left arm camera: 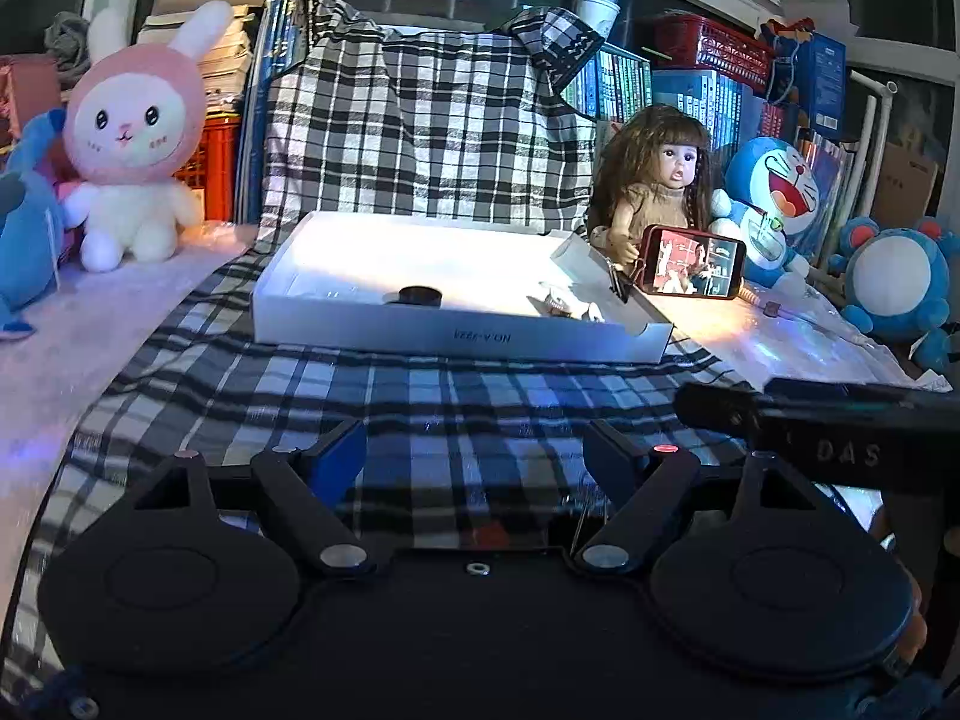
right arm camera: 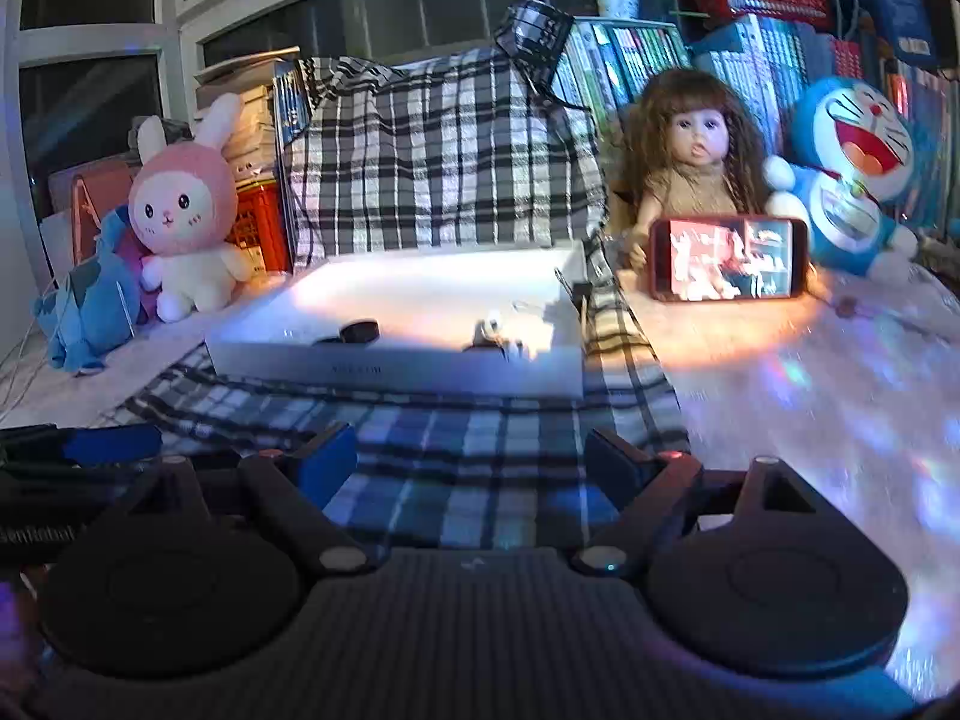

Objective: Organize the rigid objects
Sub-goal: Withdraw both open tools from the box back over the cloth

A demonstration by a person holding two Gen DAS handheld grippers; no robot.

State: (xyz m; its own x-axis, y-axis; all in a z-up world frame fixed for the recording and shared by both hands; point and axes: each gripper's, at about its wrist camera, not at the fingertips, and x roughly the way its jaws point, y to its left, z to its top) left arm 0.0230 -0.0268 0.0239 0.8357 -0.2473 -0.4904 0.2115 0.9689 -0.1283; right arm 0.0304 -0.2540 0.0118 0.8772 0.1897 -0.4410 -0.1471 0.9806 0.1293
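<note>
Here my left gripper (left arm camera: 474,450) and right gripper (right arm camera: 474,456) both gaped wide, holding nothing; the white box (left arm camera: 360,324) lay at twelve o'clock on the checked cloth (left arm camera: 420,396).

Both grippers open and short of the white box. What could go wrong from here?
1. The shallow white cardboard box lies on loose plaid cloth; a nudge may slide it.
2. The lit red-cased phone leans against the long-haired doll, beside the box; a wide right gripper swing may topple it.
3. The small black round object sits inside, near the front wall; awkward grasp.
</note>
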